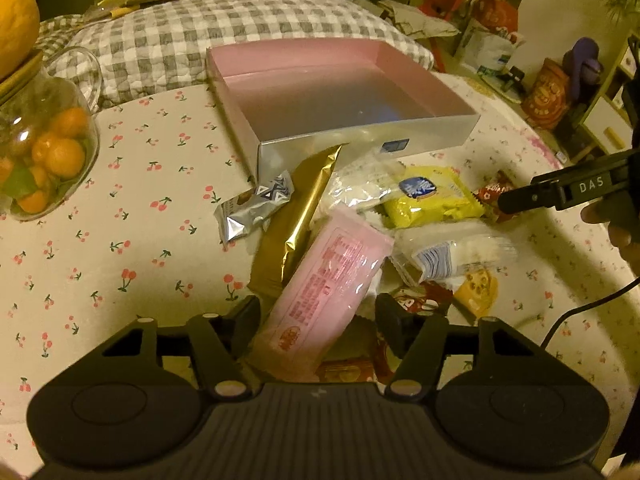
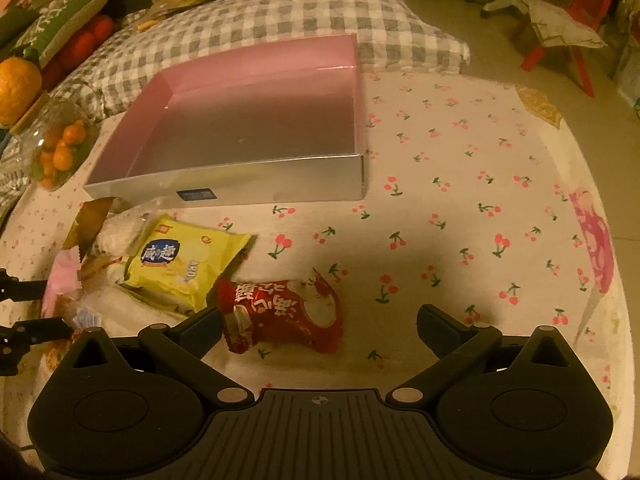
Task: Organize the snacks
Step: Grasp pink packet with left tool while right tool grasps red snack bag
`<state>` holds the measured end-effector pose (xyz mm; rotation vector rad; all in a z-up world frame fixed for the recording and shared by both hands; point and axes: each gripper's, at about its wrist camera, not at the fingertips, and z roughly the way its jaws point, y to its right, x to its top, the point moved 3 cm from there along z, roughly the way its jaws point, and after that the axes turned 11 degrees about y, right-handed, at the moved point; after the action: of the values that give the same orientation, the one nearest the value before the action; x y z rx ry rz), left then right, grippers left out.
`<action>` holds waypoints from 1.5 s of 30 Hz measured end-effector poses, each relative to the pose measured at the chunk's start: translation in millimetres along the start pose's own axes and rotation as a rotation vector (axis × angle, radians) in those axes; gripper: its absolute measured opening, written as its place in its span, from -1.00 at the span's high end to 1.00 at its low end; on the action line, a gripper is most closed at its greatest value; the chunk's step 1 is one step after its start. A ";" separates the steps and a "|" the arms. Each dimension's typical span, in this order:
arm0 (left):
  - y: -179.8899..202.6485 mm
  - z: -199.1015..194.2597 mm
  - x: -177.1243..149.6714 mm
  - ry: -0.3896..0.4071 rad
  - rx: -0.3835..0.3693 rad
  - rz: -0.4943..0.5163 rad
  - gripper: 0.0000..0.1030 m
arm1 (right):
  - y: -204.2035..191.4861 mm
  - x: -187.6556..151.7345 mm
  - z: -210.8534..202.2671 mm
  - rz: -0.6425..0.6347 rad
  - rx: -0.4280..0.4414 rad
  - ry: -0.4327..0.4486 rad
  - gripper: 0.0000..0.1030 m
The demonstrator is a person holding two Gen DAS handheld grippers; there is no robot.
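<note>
A pile of snack packets lies on the cherry-print cloth in front of an empty box (image 1: 360,136) (image 2: 240,188), pink inside and silver outside. My left gripper (image 1: 318,318) straddles a long pink packet (image 1: 328,280); the left pad sits at its edge, and a narrow gap shows at the right pad. A gold bar (image 1: 304,208), a silver packet (image 1: 252,208), a yellow packet (image 1: 428,200) (image 2: 188,260) and clear white packets (image 1: 460,252) lie around it. My right gripper (image 2: 320,322) stands wide open low over a red packet (image 2: 280,312), which lies by its left finger.
A glass jar of small oranges (image 1: 48,152) (image 2: 60,152) stands at the left. A grey checked cushion (image 1: 240,28) lies behind the box. A black cable (image 1: 580,312) runs along the right. The round table's edge (image 2: 616,280) curves close on the right.
</note>
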<state>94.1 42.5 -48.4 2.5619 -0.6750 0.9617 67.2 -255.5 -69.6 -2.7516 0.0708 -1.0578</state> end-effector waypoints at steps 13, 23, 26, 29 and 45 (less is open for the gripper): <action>0.4 -0.1 -5.5 -0.033 0.027 -0.030 0.31 | -17.0 -8.0 6.5 -0.075 -0.001 0.022 -0.66; -0.7 -5.8 -2.4 -0.026 0.031 -0.118 0.43 | -11.7 -5.0 2.2 -0.012 0.049 0.016 0.31; -0.4 -8.4 -1.2 -0.023 0.036 -0.125 0.43 | -11.7 -4.4 0.1 -0.008 0.057 0.014 0.32; -0.7 -11.8 0.3 -0.018 0.036 -0.134 0.43 | -10.6 -2.3 -3.8 0.005 0.072 0.018 0.56; 7.7 -20.4 5.2 0.003 0.023 -0.149 0.43 | -2.0 6.8 -6.9 0.021 0.027 0.063 -0.58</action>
<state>82.7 43.6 -29.2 2.5874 -0.4671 0.9292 67.5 -255.4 -59.7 -2.6871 0.0930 -1.1320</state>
